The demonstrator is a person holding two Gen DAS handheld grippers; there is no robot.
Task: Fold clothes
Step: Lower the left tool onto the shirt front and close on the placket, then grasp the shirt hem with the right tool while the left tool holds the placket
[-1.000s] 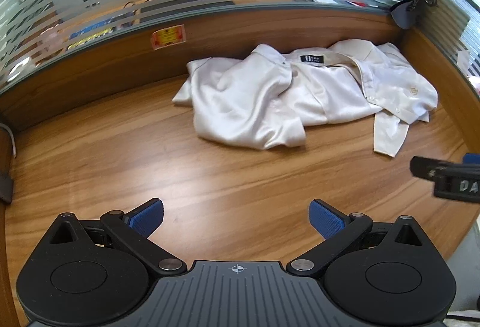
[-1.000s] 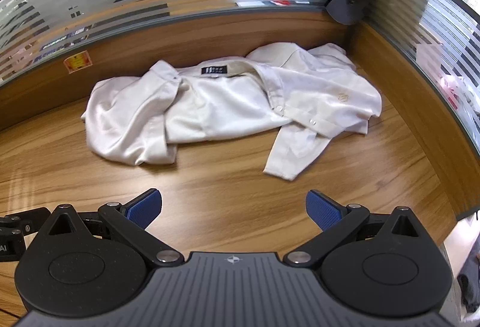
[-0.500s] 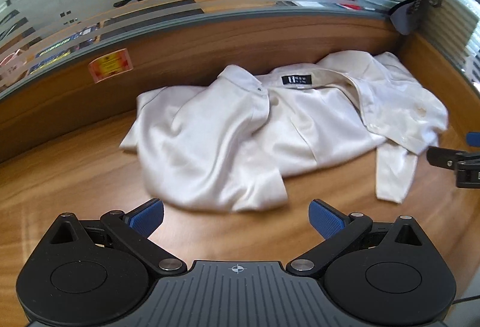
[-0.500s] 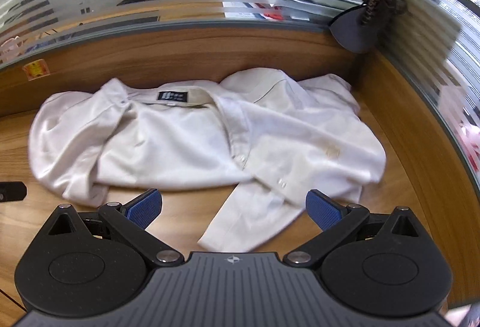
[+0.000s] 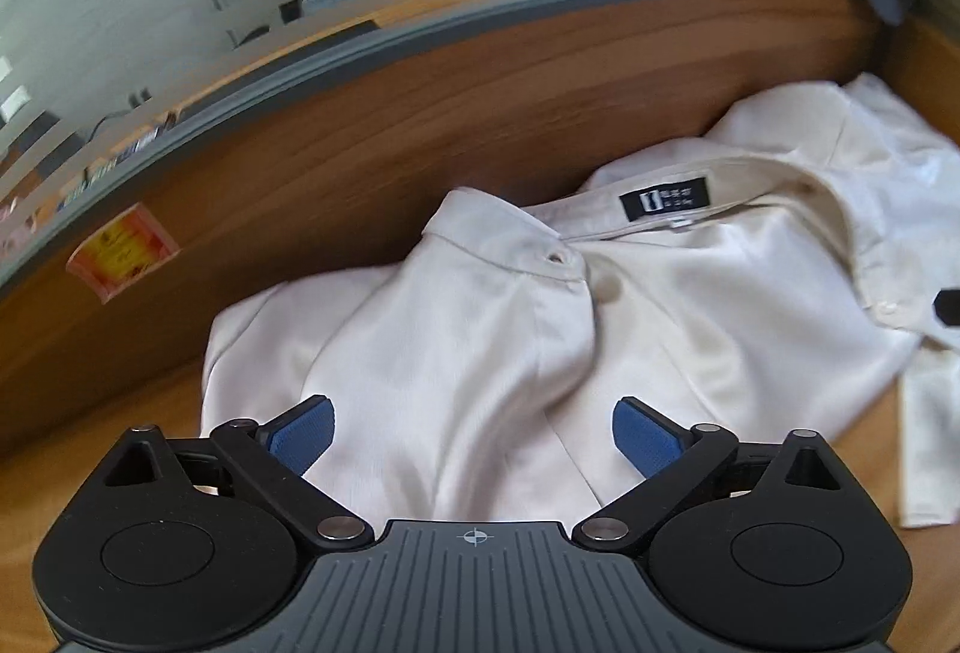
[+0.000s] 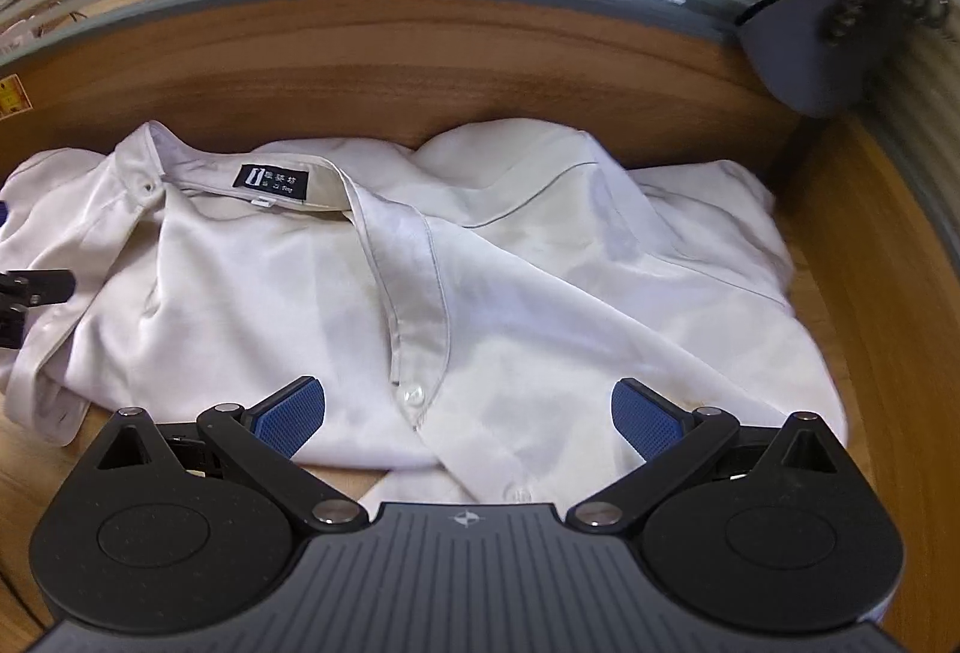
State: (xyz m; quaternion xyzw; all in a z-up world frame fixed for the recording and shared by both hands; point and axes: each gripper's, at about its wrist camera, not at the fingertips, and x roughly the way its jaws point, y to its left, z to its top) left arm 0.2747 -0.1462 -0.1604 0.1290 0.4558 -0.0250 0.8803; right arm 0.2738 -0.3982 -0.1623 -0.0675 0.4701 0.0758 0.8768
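A crumpled cream button-up shirt (image 5: 480,353) lies on the wooden desk against the back wall, collar up, with its black neck label (image 5: 663,197) showing. My left gripper (image 5: 474,437) hovers just over the shirt's left shoulder and front panel. Its jaws are closing, with cloth beneath the gap, and the blue pads press on nothing. My right gripper (image 6: 468,419) stands open over the shirt (image 6: 540,293) at the button placket, near the lower hem. Part of the left gripper's black frame (image 6: 30,293) shows at the left edge of the right wrist view.
A wooden back panel (image 5: 420,125) topped by striped frosted glass closes the desk behind the shirt. A yellow-red sticker (image 5: 123,254) sits on that panel at the left. A dark mask (image 6: 804,53) hangs in the right corner, beside a wooden side wall (image 6: 870,293).
Both grippers have come forward and down onto the shirt, which now fills both views. The left gripper's pads stand slightly closer together than before.
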